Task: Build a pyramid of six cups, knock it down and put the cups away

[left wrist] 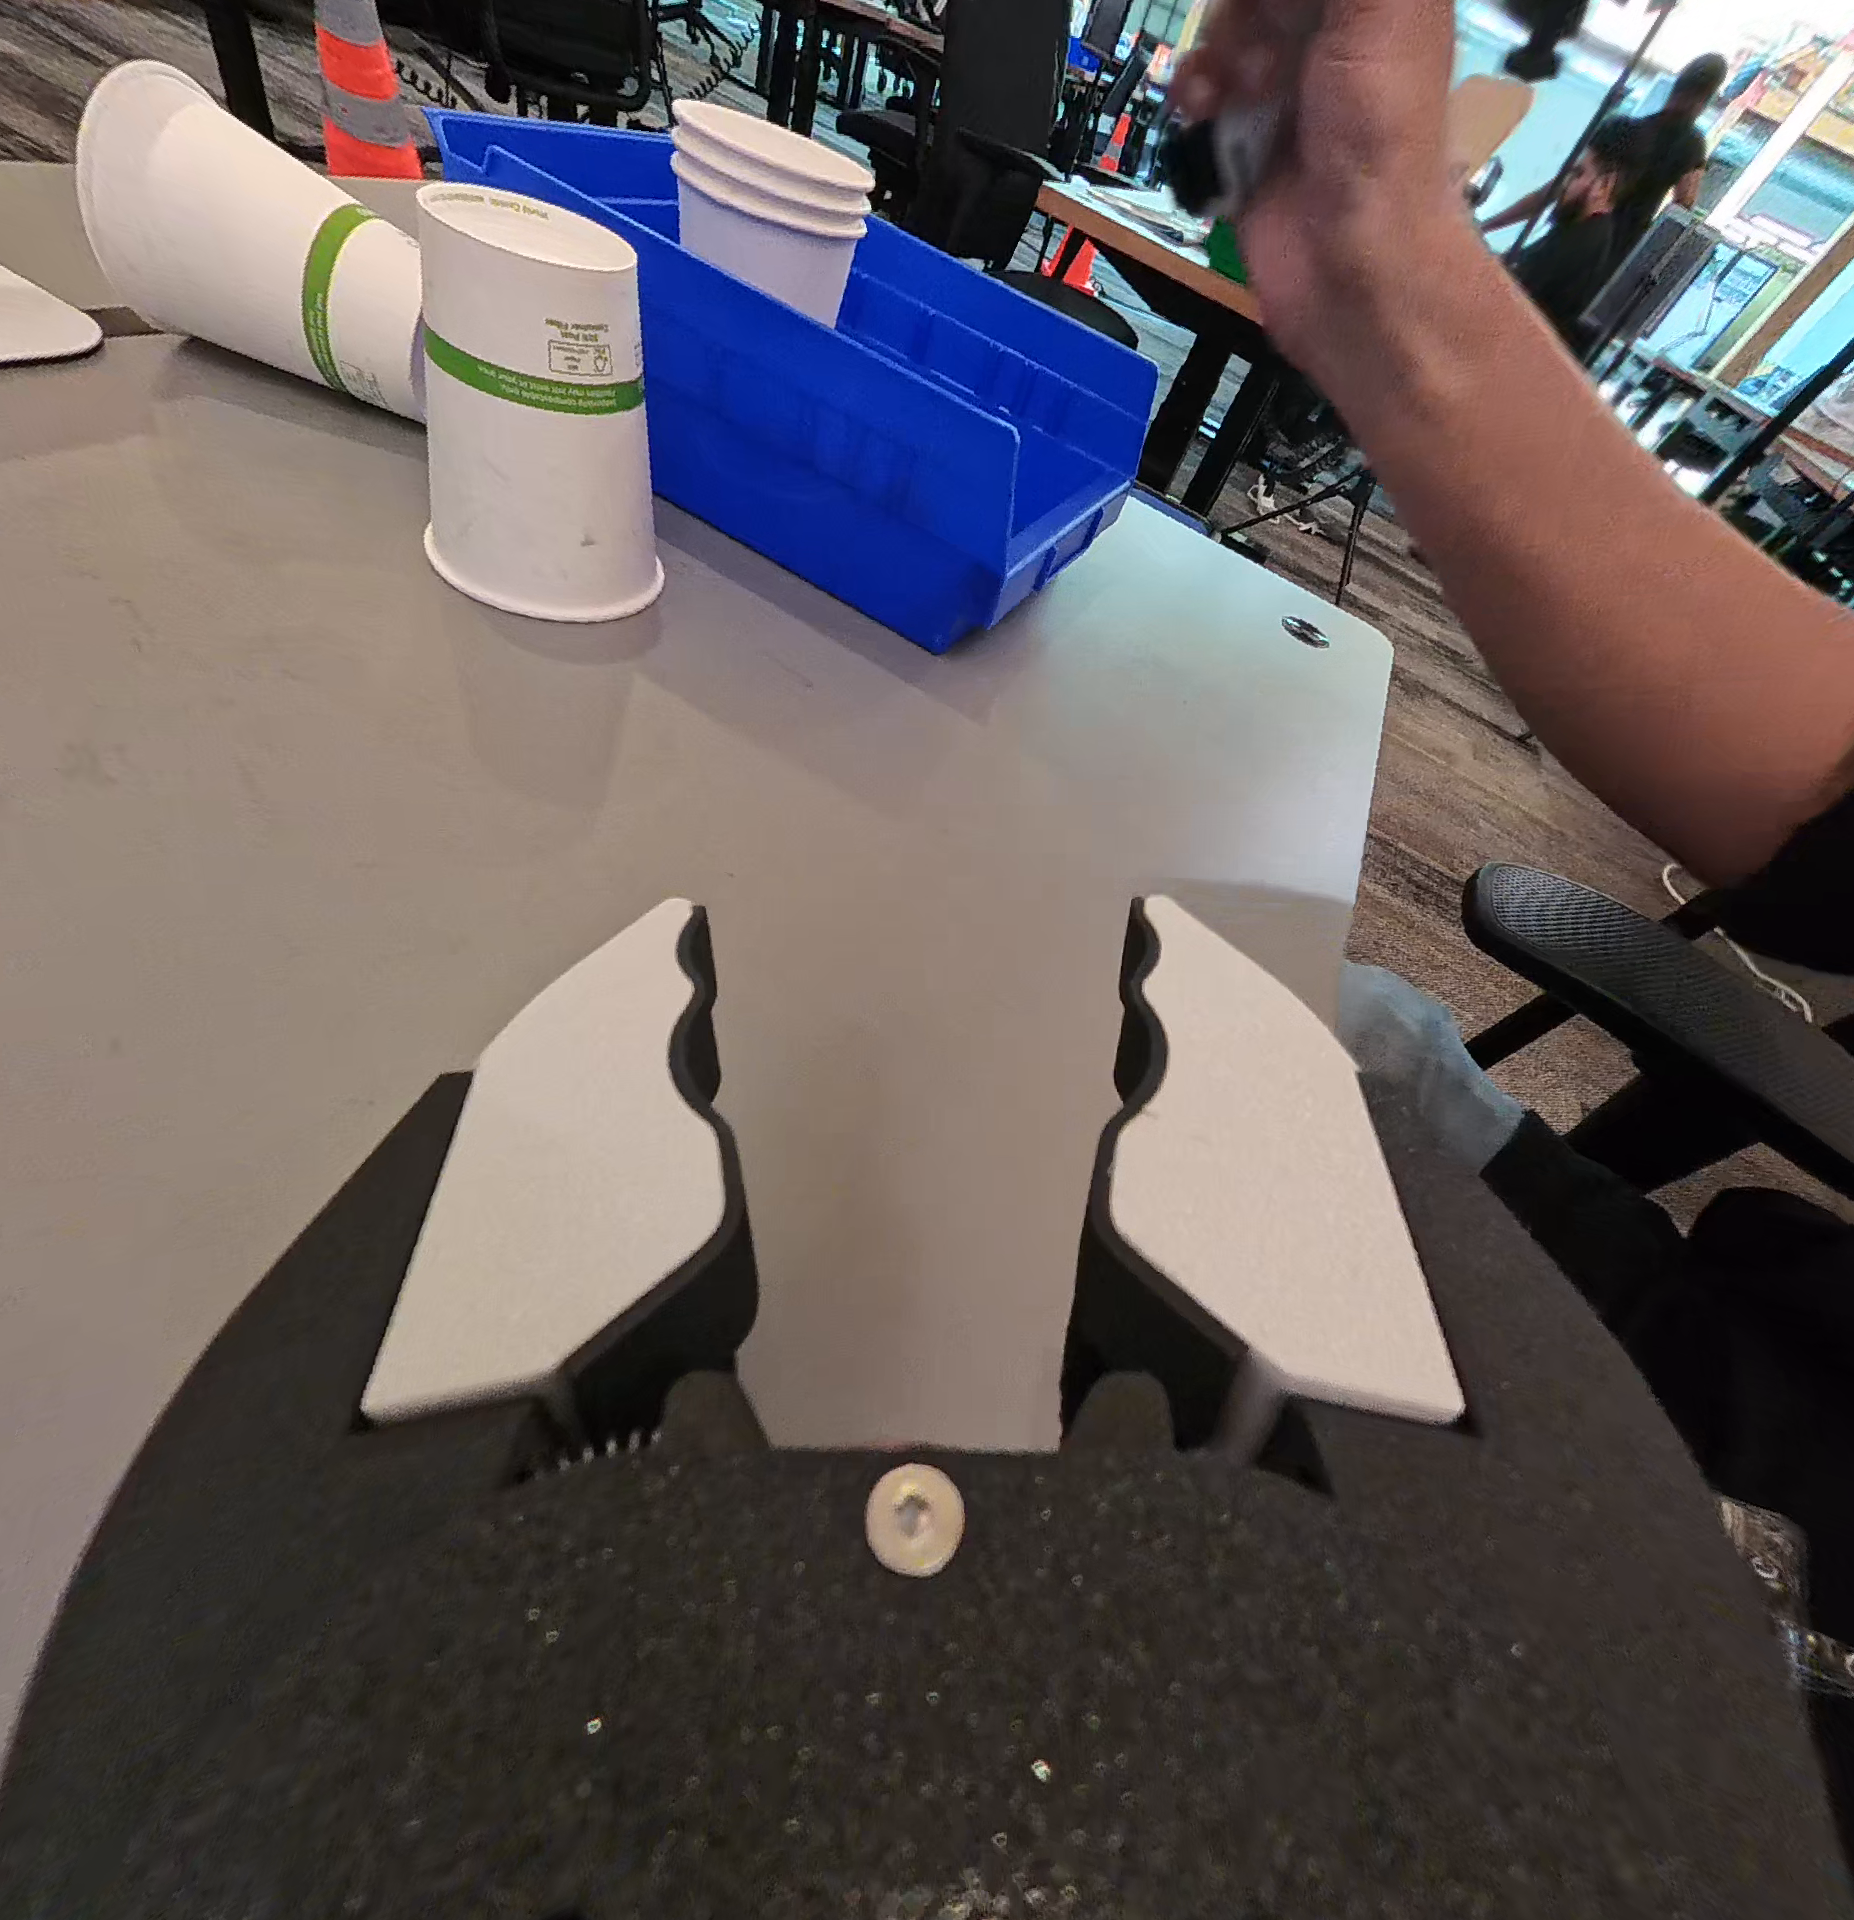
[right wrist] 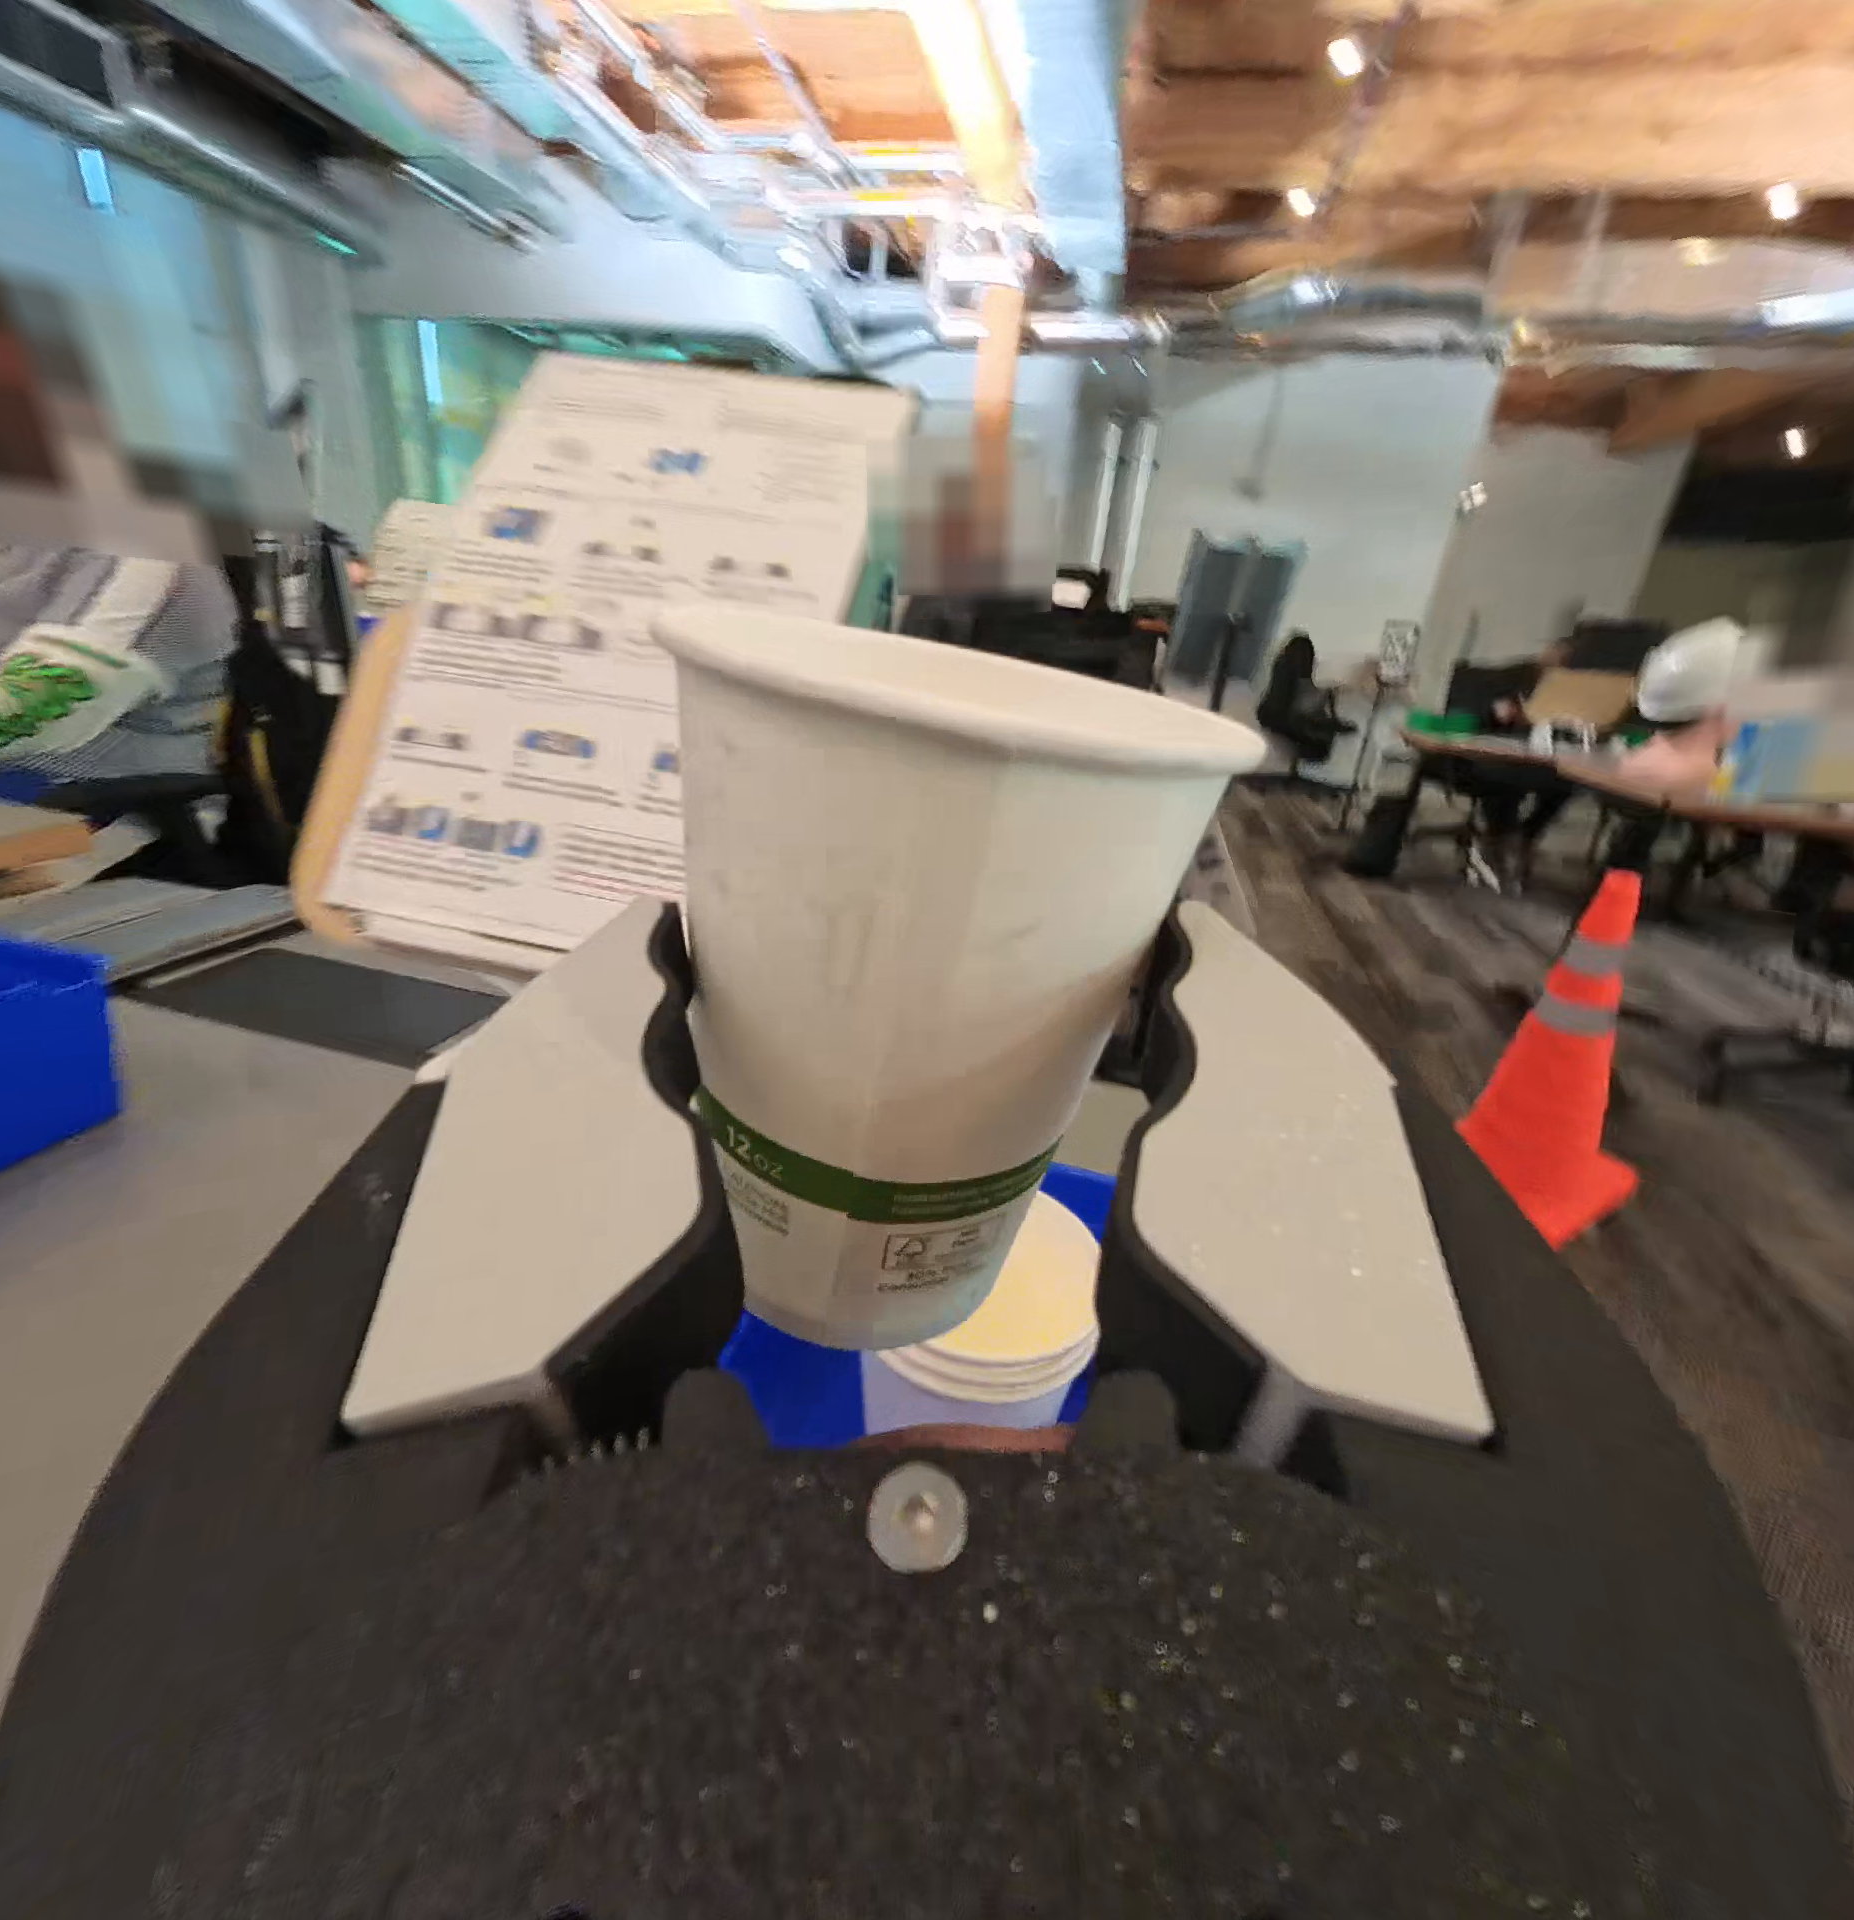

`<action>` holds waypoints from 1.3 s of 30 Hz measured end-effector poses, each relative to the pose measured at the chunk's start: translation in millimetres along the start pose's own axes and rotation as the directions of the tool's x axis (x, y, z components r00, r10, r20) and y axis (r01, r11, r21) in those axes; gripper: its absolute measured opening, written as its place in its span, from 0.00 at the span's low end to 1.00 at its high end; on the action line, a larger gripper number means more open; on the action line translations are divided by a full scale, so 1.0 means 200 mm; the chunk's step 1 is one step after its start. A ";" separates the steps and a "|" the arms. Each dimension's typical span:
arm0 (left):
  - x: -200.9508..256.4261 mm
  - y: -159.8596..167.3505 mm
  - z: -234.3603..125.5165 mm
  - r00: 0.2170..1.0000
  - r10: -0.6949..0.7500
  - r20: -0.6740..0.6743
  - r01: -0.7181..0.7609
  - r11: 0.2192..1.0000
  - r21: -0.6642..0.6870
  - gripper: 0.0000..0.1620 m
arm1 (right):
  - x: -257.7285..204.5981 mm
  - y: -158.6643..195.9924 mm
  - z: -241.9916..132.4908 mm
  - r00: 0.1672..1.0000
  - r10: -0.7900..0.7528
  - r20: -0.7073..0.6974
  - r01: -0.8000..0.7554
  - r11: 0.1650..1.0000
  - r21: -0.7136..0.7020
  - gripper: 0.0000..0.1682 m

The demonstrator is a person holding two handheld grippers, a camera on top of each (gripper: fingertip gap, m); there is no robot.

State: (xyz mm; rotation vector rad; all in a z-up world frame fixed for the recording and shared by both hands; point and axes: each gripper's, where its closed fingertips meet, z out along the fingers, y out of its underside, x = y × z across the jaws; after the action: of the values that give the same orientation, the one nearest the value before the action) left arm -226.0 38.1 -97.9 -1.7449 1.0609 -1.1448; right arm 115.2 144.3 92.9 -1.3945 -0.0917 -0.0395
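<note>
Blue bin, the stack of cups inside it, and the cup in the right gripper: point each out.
blue bin [left wrist: 881, 457], left wrist view, near side wall.
stack of cups [left wrist: 772, 223], left wrist view, outer cup's wall.
held cup [right wrist: 923, 935], right wrist view, side wall between the right gripper's fingers.

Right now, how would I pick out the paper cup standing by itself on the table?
Find the blue bin on the grey table. Just in front of its near left side stands one white cup. It is upside down, rim on the table, with a green band, unlike the cup lying on its side behind it and the upright stack in the bin.
</note>
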 end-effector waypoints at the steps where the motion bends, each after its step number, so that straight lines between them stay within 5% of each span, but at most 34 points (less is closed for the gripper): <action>1: 0.00 0.00 0.00 1.000 0.001 0.002 -0.001 1.000 -0.002 0.46 | 0.05 0.08 0.07 0.999 0.036 -0.021 -0.037 0.999 -0.026 0.50; 7: -0.03 0.03 0.01 1.000 -0.006 0.007 0.006 1.000 -0.020 0.46 | 0.24 0.52 0.36 0.982 0.108 -0.153 -0.144 0.958 -0.248 0.50; 14: -0.04 0.05 0.03 1.000 -0.018 -0.001 0.018 0.999 -0.034 0.46 | 0.17 0.76 0.36 0.992 0.100 -0.073 -0.123 0.866 -0.484 0.51; 27: -0.02 0.04 0.02 1.000 -0.020 -0.003 0.019 0.999 -0.030 0.47 | -0.02 0.74 0.00 0.983 0.150 0.109 -0.042 0.752 -0.657 0.56; 32: -0.07 0.00 -0.04 0.999 -0.012 0.040 0.011 1.000 0.006 0.47 | -0.37 0.45 -0.22 0.945 0.107 0.308 0.044 0.895 -0.444 0.53; 39: -0.14 -0.07 -0.11 0.995 -0.032 0.092 0.024 0.996 0.085 0.46 | -0.90 0.43 -0.40 0.833 0.054 0.551 0.255 0.845 -0.469 0.55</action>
State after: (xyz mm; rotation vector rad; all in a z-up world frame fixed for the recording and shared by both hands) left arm -250.3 65.7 -86.4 -1.7346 0.9224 -1.0979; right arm -53.6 75.9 -21.0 -1.9237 -0.6883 0.2697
